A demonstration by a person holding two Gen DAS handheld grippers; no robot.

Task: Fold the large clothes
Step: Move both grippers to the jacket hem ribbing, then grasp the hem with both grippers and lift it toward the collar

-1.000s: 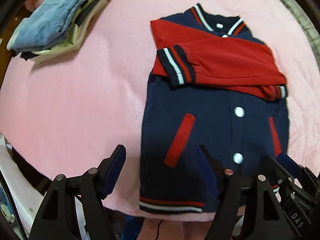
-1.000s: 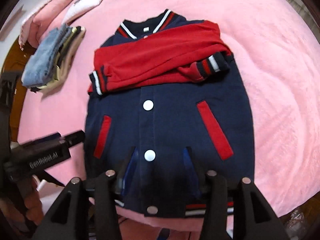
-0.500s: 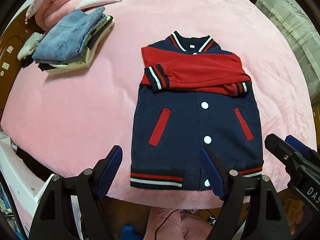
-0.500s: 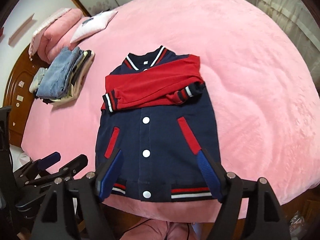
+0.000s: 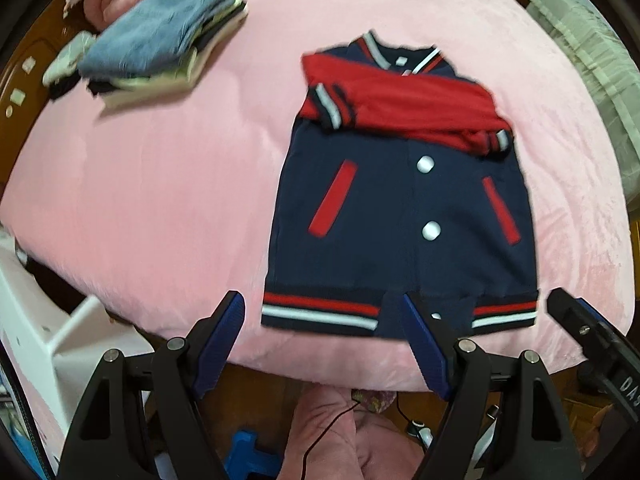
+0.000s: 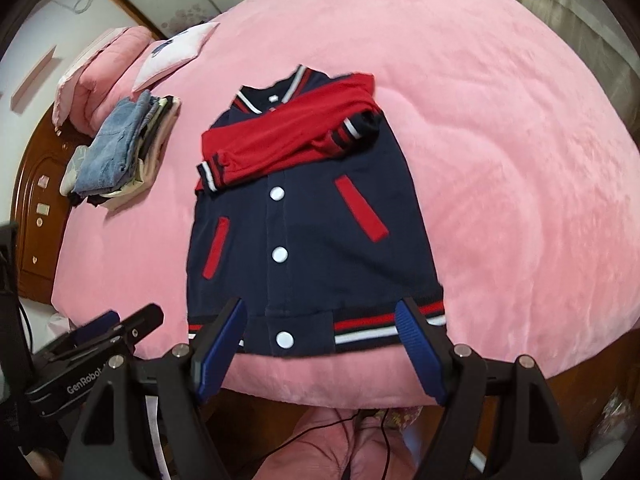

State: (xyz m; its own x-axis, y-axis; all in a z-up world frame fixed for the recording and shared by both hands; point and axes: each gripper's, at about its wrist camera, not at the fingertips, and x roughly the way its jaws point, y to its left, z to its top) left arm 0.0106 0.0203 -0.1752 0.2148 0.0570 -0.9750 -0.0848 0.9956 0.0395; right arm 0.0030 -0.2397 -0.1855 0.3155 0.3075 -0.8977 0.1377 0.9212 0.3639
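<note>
Both tongs gape wide, gripping nothing: left gripper [image 5: 322, 320] and right gripper [image 6: 320, 320] hover seemingly just short of the jacket [image 6: 312, 240] hem.

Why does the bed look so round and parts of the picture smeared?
Both views come through fisheye lenses, which bulge the pink bed and darken the corners. Left wrist view: motion blur smears the jacket edges and the folded clothes pile. Right wrist view: somewhat sharper, softly blurred; even lighting, no glare.

Jacket [image 5: 400, 220] navy, red sleeves; blanket [image 5: 160, 200] pink.
</note>
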